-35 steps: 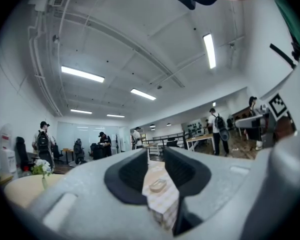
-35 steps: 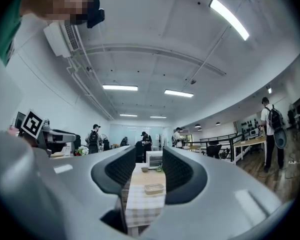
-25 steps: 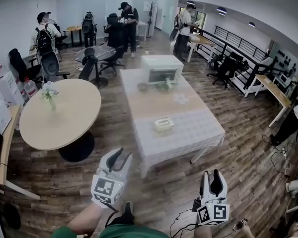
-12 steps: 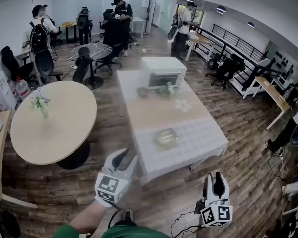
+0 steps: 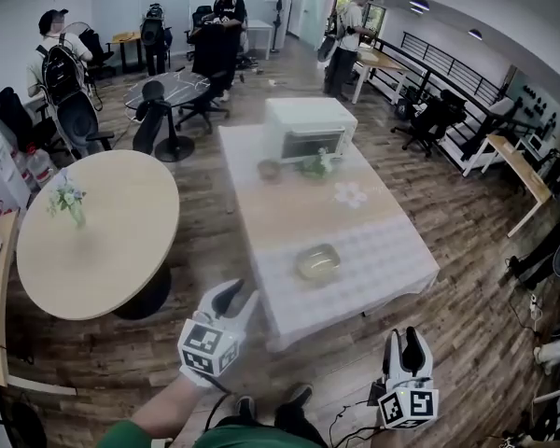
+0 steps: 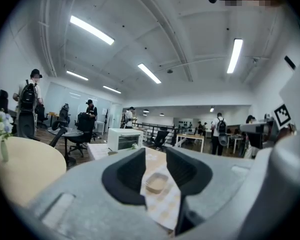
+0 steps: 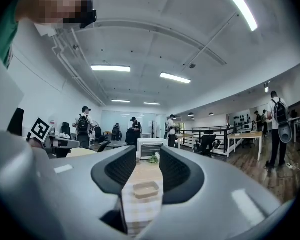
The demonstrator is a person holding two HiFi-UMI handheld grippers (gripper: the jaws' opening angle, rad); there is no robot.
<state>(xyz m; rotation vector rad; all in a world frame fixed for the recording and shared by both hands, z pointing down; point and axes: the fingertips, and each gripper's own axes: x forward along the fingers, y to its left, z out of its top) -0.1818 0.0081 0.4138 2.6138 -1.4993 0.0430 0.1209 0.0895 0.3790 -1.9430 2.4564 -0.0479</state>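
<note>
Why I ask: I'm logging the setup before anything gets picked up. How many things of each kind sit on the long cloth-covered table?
White countertop oven: 1
Small bowl: 1
Green leafy bunch: 1
White flower-shaped piece: 1
Shallow tray: 1
Total: 5

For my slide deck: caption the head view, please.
Left gripper and right gripper, both open, before a table with tray and oven.
</note>
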